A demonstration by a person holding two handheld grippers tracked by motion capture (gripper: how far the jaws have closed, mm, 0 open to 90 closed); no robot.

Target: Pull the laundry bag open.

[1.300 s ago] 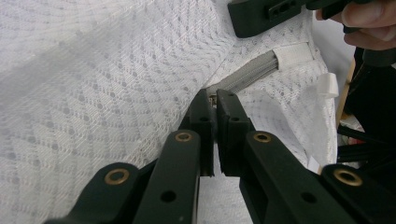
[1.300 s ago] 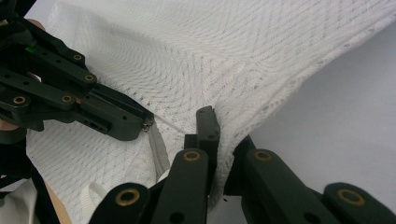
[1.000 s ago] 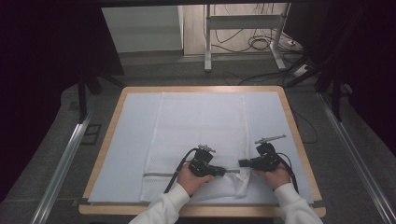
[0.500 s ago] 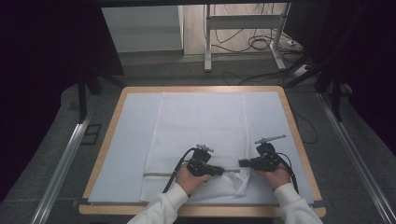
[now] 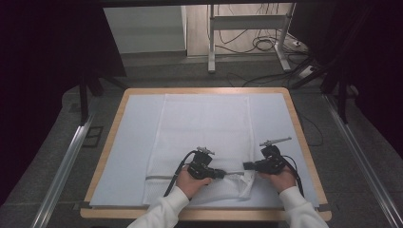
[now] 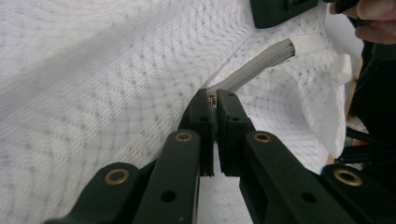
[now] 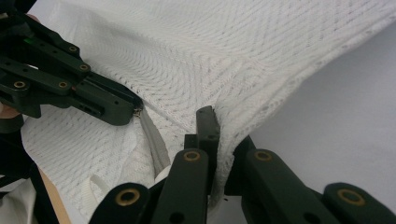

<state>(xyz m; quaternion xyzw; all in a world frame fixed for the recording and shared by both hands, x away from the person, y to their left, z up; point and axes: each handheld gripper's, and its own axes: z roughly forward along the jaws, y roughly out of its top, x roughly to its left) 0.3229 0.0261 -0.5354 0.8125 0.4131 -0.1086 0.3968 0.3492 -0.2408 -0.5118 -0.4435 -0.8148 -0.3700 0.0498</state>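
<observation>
A white mesh bag point(image 5: 204, 123) lies flat on the table, with a grey zipper point(image 5: 160, 177) running along its near end. My left gripper point(image 5: 222, 174) is shut on the small metal zipper pull point(image 6: 213, 98); the grey zipper tape point(image 6: 261, 65) stretches away from its tips. My right gripper point(image 5: 246, 166) faces it from the right and is shut on the bag's fabric near the corner point(image 7: 233, 116), which drapes over one jaw. In the right gripper view the left gripper point(image 7: 133, 109) sits close by at the zipper tape point(image 7: 154, 135).
The bag rests on a pale mat point(image 5: 133, 137) covering a wood-rimmed table point(image 5: 110, 137). A white tab point(image 6: 343, 65) sticks out at the bag's corner. Behind the table are a metal stand point(image 5: 211, 38) and floor cables point(image 5: 266, 45).
</observation>
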